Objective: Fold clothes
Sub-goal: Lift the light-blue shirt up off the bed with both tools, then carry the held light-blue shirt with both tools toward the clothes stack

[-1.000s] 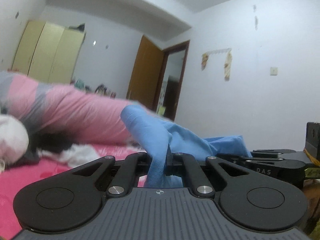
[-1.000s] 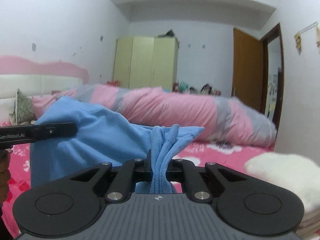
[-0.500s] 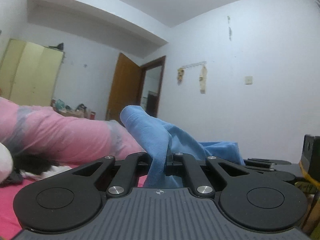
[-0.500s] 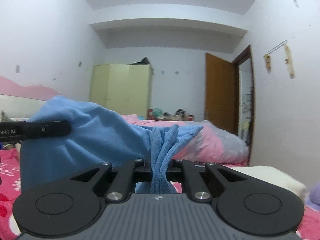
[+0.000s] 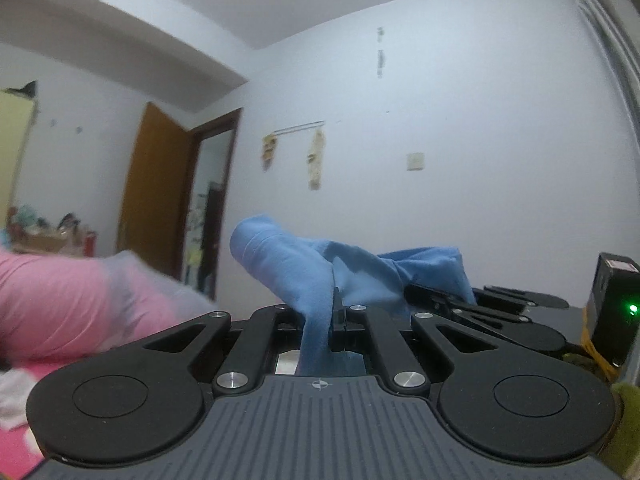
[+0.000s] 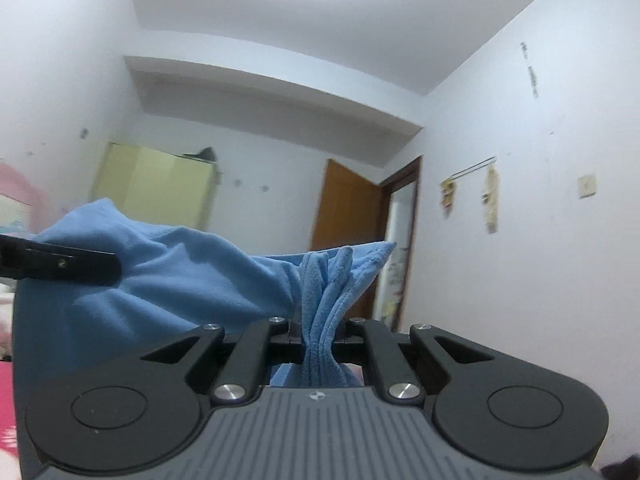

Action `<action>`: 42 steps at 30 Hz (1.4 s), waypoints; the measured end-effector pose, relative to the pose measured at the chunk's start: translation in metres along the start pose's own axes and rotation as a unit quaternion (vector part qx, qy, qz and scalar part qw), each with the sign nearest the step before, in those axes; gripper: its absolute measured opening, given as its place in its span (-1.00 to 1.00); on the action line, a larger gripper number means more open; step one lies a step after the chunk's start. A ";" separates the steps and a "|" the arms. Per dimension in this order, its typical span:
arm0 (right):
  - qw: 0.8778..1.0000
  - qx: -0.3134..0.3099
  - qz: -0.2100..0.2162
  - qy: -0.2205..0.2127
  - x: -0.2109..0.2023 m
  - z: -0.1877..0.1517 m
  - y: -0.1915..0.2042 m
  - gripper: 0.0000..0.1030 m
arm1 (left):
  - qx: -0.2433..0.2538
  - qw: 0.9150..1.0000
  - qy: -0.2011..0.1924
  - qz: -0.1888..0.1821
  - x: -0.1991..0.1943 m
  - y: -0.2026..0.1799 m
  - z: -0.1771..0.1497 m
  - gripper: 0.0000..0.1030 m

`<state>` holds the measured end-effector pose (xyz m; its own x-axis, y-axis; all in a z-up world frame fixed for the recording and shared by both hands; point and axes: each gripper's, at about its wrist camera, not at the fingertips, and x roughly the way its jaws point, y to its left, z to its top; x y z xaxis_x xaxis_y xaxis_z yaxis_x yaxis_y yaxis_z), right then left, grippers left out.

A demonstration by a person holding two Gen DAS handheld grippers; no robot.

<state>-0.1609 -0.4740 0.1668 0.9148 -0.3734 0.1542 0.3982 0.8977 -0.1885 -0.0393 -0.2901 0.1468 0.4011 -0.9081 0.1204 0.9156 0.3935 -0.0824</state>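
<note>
Two wrist views of a bedroom with white walls. In the left wrist view, the left tongs (image 5: pixel 334 312) at lower centre are clamped on a fold of a blue cloth (image 5: pixel 288 264), which rises above them and stretches right to the right tongs (image 5: pixel 444 300). A blurred pink quilt (image 5: pixel 72 300) on the bed fills the lower left, with a brown door (image 5: pixel 154 192) behind it.

In the right wrist view, the right tongs (image 6: pixel 320 334) pinch a bunched blue cloth (image 6: pixel 168 280) that spreads left, held off the bed. A black bar, probably the left tongs (image 6: pixel 60 265), crosses it at left. A pale yellow wardrobe (image 6: pixel 156 184) stands behind.
</note>
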 end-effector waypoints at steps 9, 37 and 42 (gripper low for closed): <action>0.999 -0.032 -0.043 0.000 0.078 0.012 -0.065 -0.85 | -0.016 0.999 0.017 -0.034 0.092 -0.001 0.004 -0.94; 1.000 0.001 -0.011 0.012 0.146 -0.030 -0.142 -0.85 | -0.058 0.993 0.051 -0.093 0.184 0.005 -0.015 -0.94; 0.998 -0.006 0.020 0.051 0.174 -0.047 -0.150 -0.85 | -0.068 0.992 0.075 -0.079 0.201 0.015 -0.031 -0.94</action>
<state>-0.0579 -0.6850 0.1762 0.9322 -0.3587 0.0477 0.3606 0.9101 -0.2042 0.0544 -0.4708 0.1394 0.2345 -0.9721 -0.0061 0.9505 0.2306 -0.2082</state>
